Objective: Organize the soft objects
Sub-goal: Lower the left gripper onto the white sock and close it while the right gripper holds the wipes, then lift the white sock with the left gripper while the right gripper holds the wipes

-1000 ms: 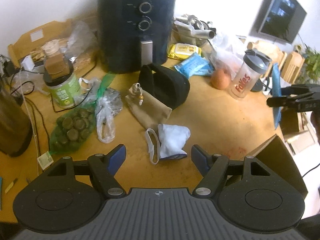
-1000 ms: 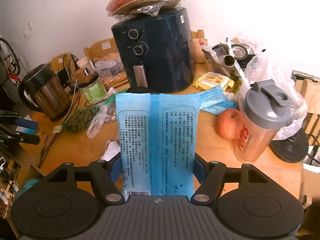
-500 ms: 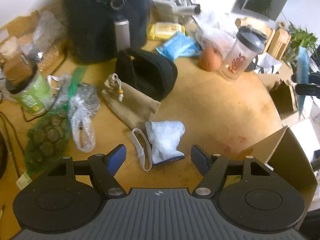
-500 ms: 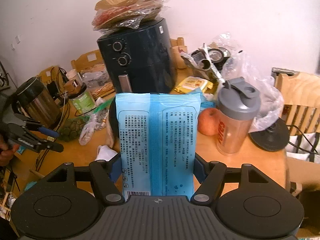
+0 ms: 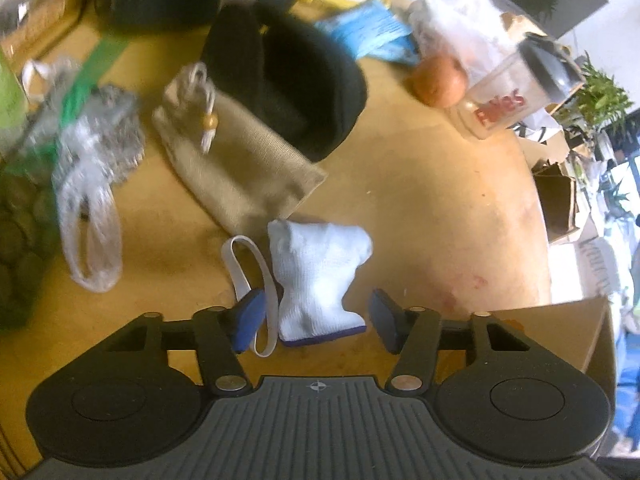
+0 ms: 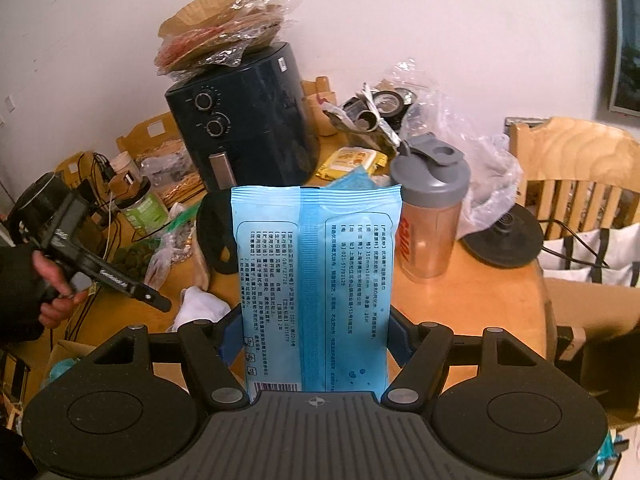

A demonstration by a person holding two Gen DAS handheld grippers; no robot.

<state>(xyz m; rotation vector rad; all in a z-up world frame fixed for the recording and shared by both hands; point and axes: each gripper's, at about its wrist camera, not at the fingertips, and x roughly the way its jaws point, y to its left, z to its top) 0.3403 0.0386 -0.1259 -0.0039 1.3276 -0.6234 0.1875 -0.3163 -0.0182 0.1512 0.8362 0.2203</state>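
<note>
Sock [image 5: 320, 276] low centre on the worktop [image 5: 432, 208], between the left tool's [image 5: 318, 316] closing, not yet touching jaws; right tool [image 6: 316, 340] clamps wipes pack [image 6: 316, 280] upright.

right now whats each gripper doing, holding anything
Left gripper: open, fingers just closing around the white cloth, not yet pressing it.
Right gripper: shut on the blue pack.
</note>
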